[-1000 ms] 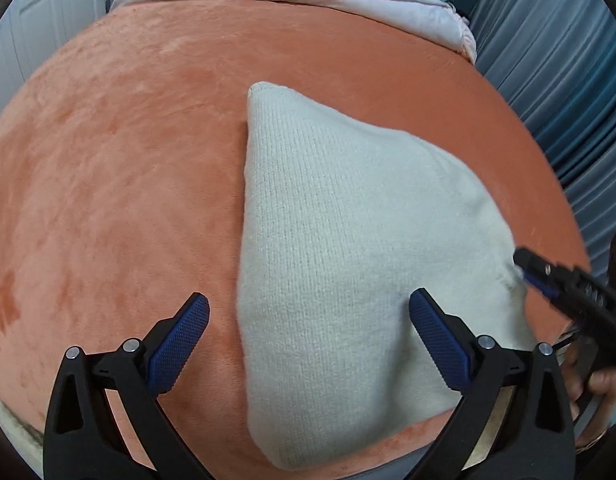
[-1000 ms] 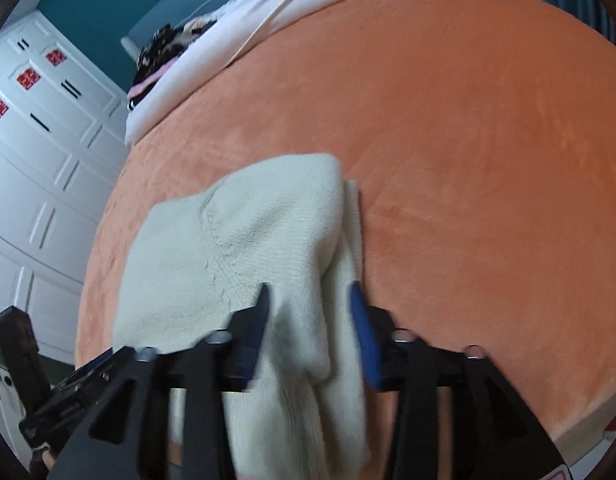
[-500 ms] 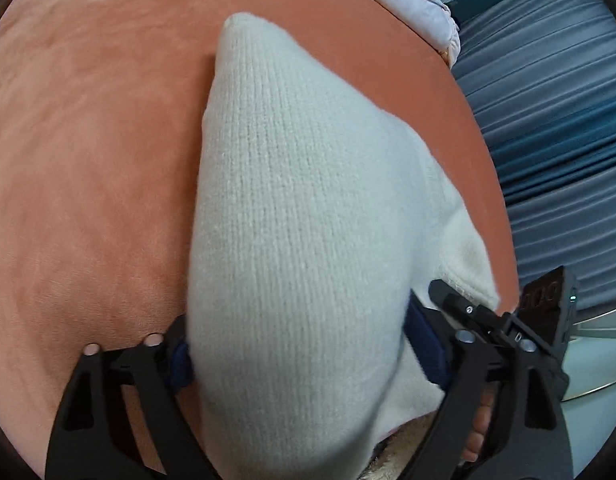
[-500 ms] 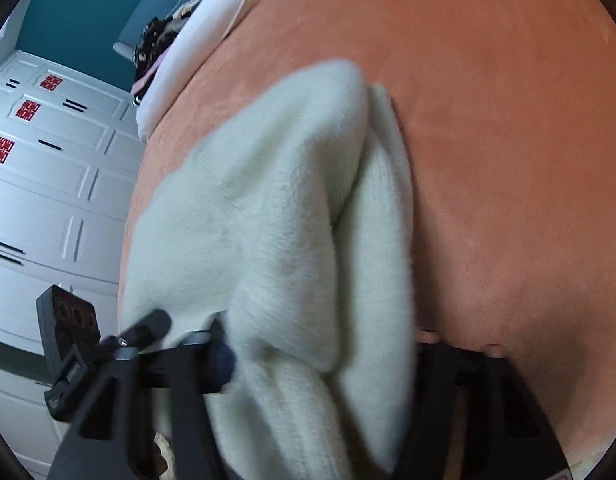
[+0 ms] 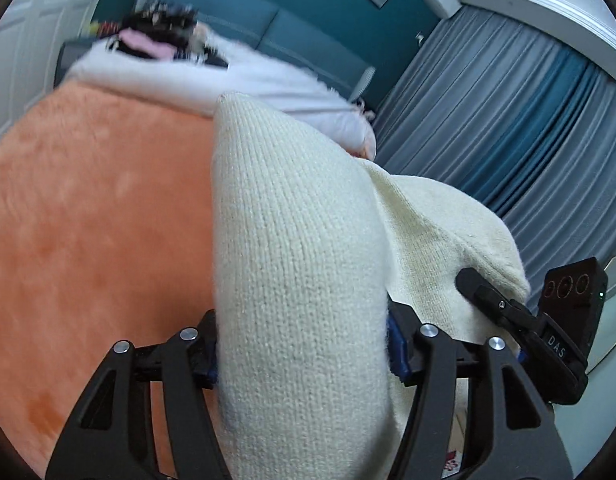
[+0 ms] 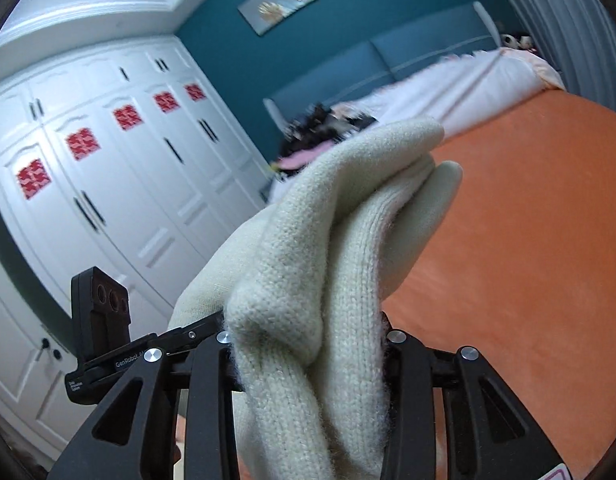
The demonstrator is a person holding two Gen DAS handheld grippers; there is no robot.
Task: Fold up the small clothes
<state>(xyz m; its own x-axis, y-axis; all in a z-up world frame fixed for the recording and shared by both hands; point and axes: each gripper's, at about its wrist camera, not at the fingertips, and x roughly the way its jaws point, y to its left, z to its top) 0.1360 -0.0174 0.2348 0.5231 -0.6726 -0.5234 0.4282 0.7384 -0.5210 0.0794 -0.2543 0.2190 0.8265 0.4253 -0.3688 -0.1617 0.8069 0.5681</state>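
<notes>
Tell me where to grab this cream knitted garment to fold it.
Probably the near edge, one corner per claw, coming from the near side: the cream knitted garment is limp and thick, so a bunched edge fills the jaws. The left claw is closing on it there; the right claw grips a bundled fold.

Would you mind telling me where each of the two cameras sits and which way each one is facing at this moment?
Left wrist: sits on the left gripper, looking along its fingers over the cream knit garment towards the orange blanket, headboard and curtains; the jaws are closing on the knit; the right gripper shows at right.
Right wrist: sits on the right gripper, clamped on the bunched garment, facing the white wardrobe and the bed; the left gripper shows at left.
Shared: garment, blanket, headboard, each other's gripper.
</notes>
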